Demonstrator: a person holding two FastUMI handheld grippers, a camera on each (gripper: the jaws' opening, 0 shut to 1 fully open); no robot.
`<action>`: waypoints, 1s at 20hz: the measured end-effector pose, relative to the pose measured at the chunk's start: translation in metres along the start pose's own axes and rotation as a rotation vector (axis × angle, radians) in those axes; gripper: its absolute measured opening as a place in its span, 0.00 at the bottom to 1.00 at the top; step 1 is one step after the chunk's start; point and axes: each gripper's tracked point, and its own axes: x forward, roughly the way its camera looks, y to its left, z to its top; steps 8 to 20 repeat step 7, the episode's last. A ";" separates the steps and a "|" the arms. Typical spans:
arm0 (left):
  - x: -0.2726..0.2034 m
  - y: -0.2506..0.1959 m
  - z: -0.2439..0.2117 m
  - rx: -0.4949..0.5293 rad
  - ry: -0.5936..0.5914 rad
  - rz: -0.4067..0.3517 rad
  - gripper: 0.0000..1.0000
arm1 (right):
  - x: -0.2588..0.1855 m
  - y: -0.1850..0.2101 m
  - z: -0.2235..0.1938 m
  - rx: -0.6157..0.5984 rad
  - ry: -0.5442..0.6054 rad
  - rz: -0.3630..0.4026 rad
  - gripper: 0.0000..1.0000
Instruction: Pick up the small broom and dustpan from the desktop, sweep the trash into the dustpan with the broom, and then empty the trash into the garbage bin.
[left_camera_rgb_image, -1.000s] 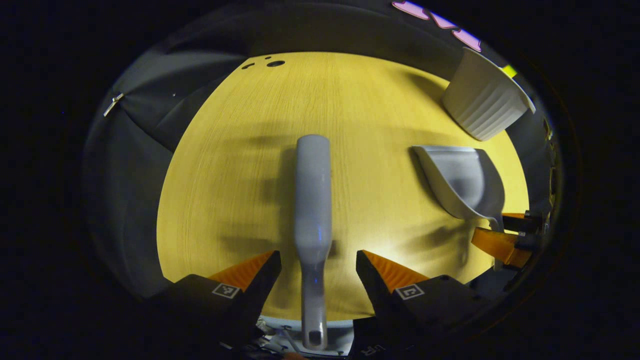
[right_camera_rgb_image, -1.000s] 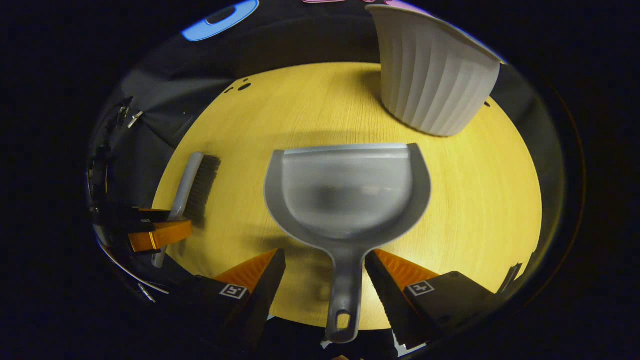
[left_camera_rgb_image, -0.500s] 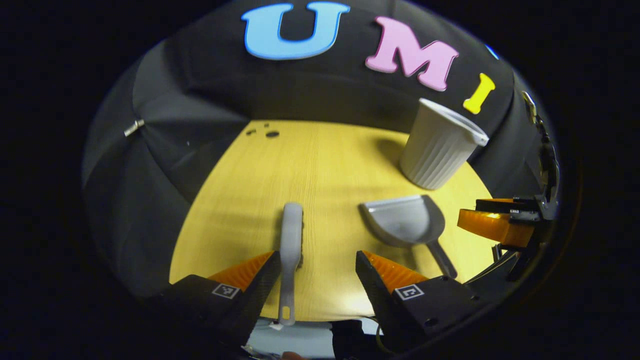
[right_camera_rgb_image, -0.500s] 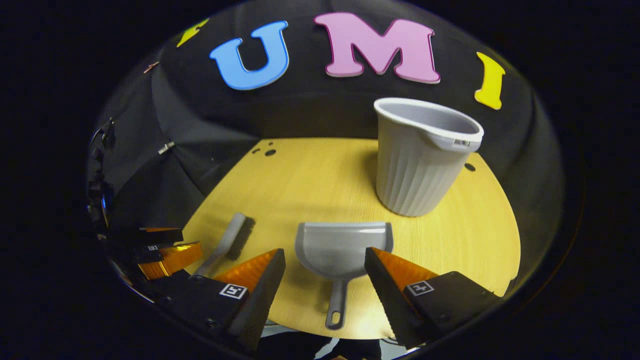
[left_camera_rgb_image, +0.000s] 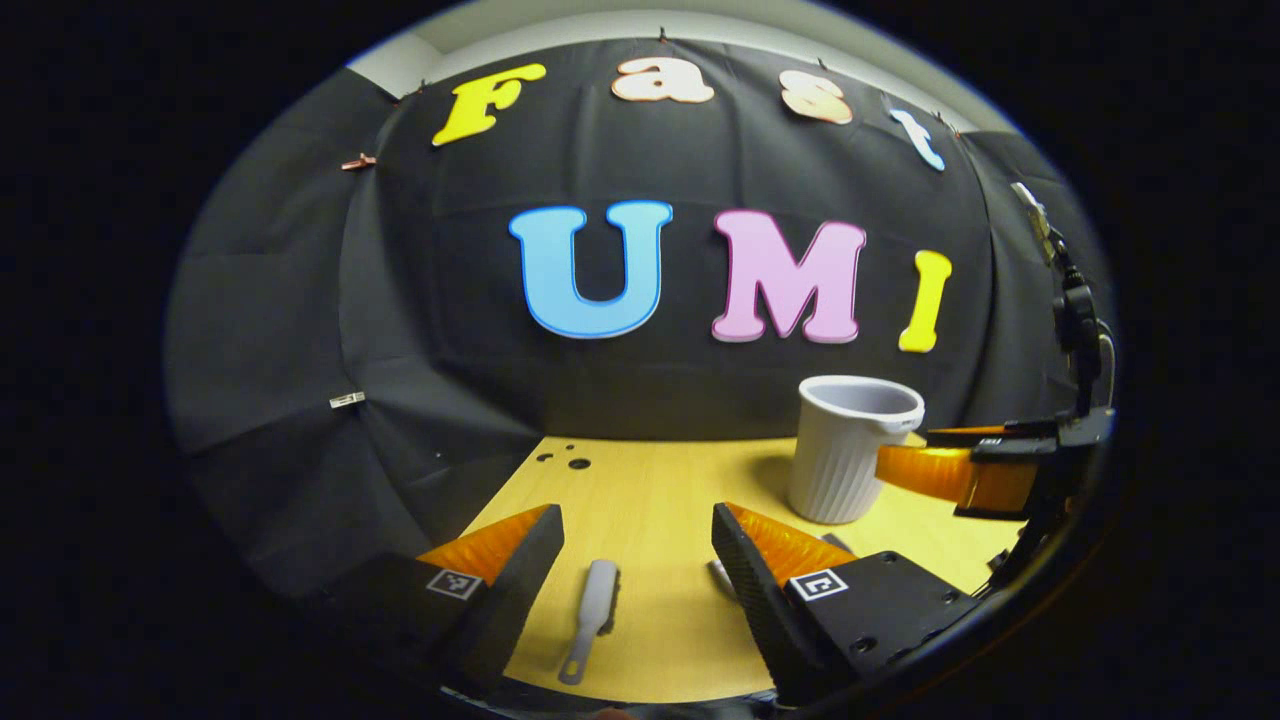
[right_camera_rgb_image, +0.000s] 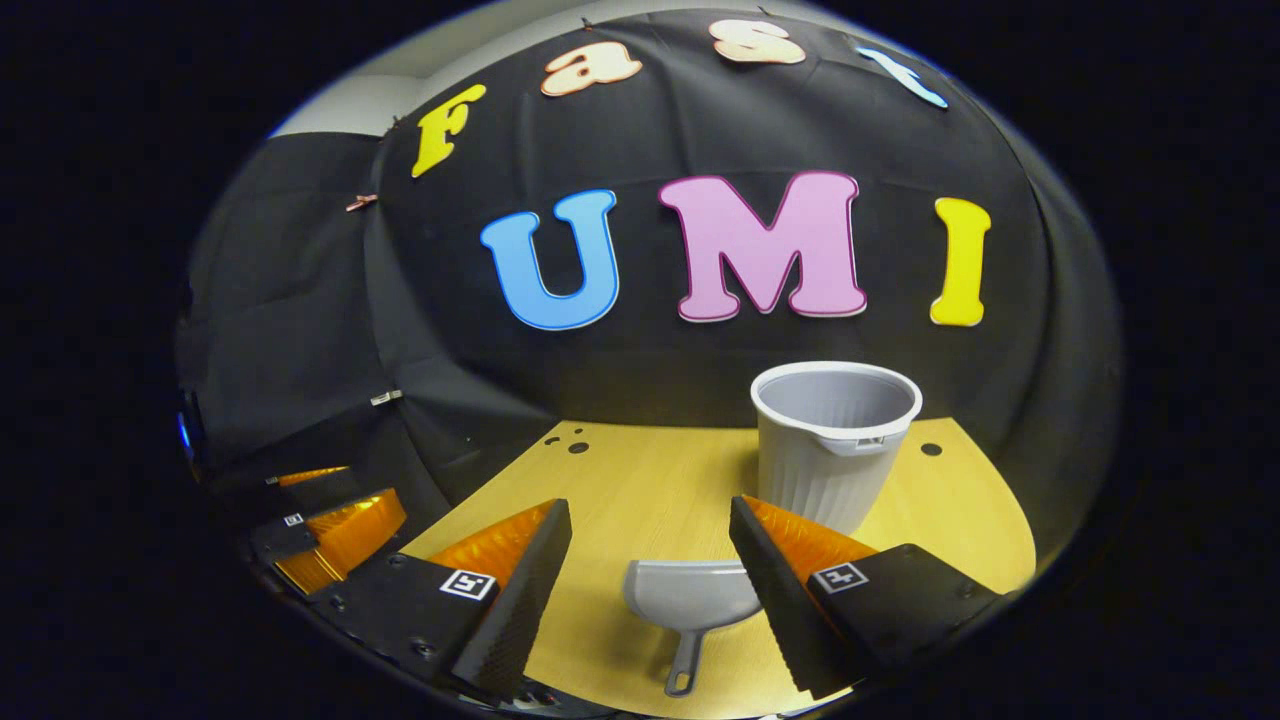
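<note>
A small grey broom (left_camera_rgb_image: 595, 615) lies flat on the yellow wooden desktop (left_camera_rgb_image: 660, 490), its handle pointing toward me. My left gripper (left_camera_rgb_image: 637, 560) hangs open above and behind it, fingers wide apart and holding nothing. A grey dustpan (right_camera_rgb_image: 690, 600) rests on the desktop (right_camera_rgb_image: 640, 480), handle toward me, below and between the spread fingers of my open right gripper (right_camera_rgb_image: 650, 560). A ribbed grey garbage bin (right_camera_rgb_image: 835, 440) stands upright behind the dustpan. In the left gripper view the bin (left_camera_rgb_image: 850, 460) stands at the right.
The other gripper (left_camera_rgb_image: 960, 470) floats at the right beside the bin, and the left one (right_camera_rgb_image: 330, 525) shows at the left edge. Small dark holes (right_camera_rgb_image: 578, 447) mark the desktop's far left corner. Black cloth walls close in the back and left.
Both grippers have pulled back and tipped upward, away from the broom and dustpan. The tools now look much smaller and lower, and the booth wall has come into sight. Fingers stayed open.
</note>
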 end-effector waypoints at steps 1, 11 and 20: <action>-0.001 0.003 0.006 -0.009 -0.033 0.020 0.95 | -0.005 -0.003 0.001 -0.034 -0.017 -0.019 0.98; -0.002 -0.007 0.003 -0.034 -0.048 0.016 0.95 | -0.037 0.003 -0.049 -0.046 0.112 -0.039 0.98; -0.002 -0.007 0.003 -0.034 -0.048 0.016 0.95 | -0.037 0.003 -0.049 -0.046 0.112 -0.039 0.98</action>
